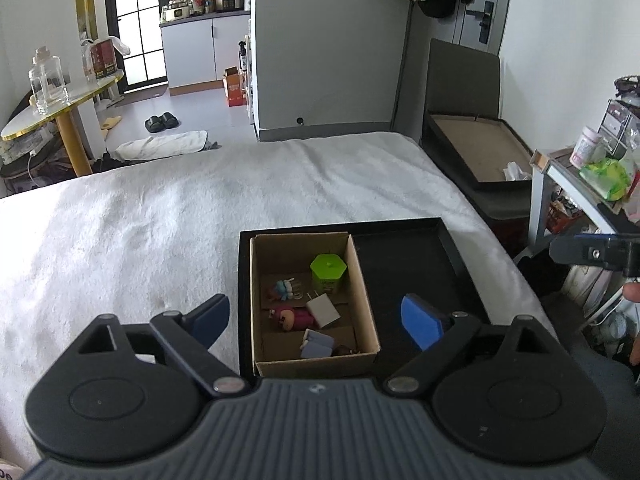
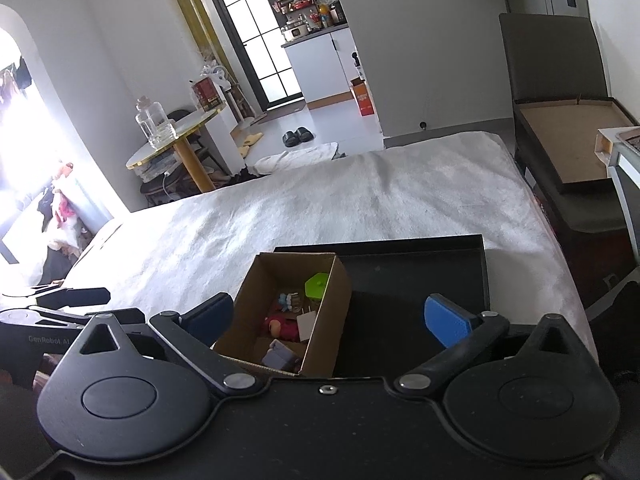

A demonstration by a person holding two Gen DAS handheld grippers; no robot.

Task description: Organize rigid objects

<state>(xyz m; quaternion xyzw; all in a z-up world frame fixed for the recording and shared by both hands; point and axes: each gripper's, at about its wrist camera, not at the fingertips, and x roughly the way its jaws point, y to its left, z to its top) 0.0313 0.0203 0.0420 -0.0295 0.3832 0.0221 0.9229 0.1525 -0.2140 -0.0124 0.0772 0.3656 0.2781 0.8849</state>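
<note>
Both your left gripper [image 1: 316, 322] and right gripper [image 2: 328, 320] hang wide apart and empty above the open brown cardboard box [image 1: 366, 300], which holds every visible small item, so little seems left.

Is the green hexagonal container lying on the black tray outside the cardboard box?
No, the green hexagonal container sits inside the cardboard box, which rests on the black tray.

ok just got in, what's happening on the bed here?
A person holds a gripper in each hand over a black tray on the white bedspread. The left gripper and right gripper are both open and hold nothing. A cardboard box sits in the tray's left half with a green hexagonal container, a white charger plug and small toy figures inside. The tray's right half is bare.
</note>
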